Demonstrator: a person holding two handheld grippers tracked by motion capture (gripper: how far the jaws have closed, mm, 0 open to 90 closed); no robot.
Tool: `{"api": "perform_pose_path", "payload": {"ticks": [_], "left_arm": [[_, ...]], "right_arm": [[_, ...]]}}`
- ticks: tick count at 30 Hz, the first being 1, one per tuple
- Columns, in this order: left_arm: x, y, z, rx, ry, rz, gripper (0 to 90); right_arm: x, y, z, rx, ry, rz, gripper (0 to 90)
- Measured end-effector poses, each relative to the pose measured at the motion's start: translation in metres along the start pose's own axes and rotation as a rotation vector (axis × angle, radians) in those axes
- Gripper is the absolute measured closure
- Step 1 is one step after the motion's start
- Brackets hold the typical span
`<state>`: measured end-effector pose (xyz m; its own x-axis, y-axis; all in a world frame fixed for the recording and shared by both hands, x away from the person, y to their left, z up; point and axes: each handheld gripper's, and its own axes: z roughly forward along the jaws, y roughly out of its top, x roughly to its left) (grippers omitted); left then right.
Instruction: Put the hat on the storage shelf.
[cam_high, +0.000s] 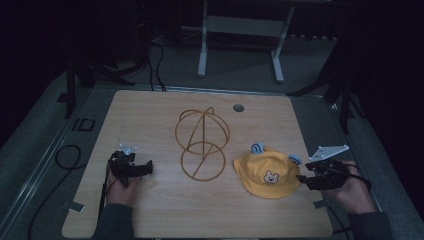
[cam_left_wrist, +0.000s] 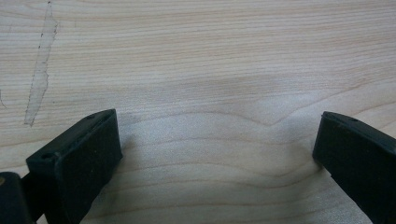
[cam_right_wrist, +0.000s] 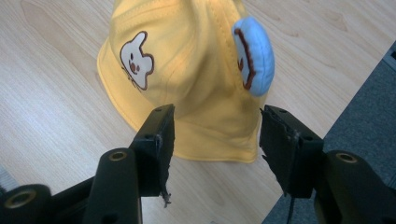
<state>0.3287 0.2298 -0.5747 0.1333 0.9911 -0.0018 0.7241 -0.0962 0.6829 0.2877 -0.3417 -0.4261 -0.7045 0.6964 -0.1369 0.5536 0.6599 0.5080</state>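
— What is in front of your tools right now?

— One yellow hat (cam_right_wrist: 187, 74) lies on the tabletop (cam_high: 150, 210) just ahead of my right tool (cam_right_wrist: 215, 135). Its brim sits in line with the gap between the jaws, which stand apart with nothing pressed between them. I count two blue ears (cam_right_wrist: 254, 56) on the hat, one close ahead of the far-side jaw, and one bear face (cam_right_wrist: 135, 58) stitched on the front.

— And the other hand?

— My left tool (cam_left_wrist: 217, 149) hangs low over bare wood, jaws spread wide, holding nothing. The hat is well off to its side, past one wire stand (cam_high: 202, 142) that sits between my two tools.

— Anything else up there?

— One round hole (cam_high: 238, 107) in the tabletop, beyond the stand, far from both tools.
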Motion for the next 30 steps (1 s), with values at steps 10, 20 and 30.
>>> {"api": "perform_pose_path", "payload": {"ticks": [10, 20, 30], "left_arm": [[-0.001, 0.0, 0.0, -0.001, -0.004, 0.0, 0.8], [-0.001, 0.0, 0.0, -0.001, -0.006, 0.006, 0.8], [-0.001, 0.0, 0.0, -0.001, -0.007, 0.007, 0.8]], "right_arm": [[-0.002, 0.016, -0.002, 0.023, 0.014, -0.035, 39.8], [-0.006, 0.031, 0.002, 0.042, 0.023, -0.068, 36.6], [-0.002, 0.049, 0.009, 0.057, 0.046, -0.126, 36.1]]}}
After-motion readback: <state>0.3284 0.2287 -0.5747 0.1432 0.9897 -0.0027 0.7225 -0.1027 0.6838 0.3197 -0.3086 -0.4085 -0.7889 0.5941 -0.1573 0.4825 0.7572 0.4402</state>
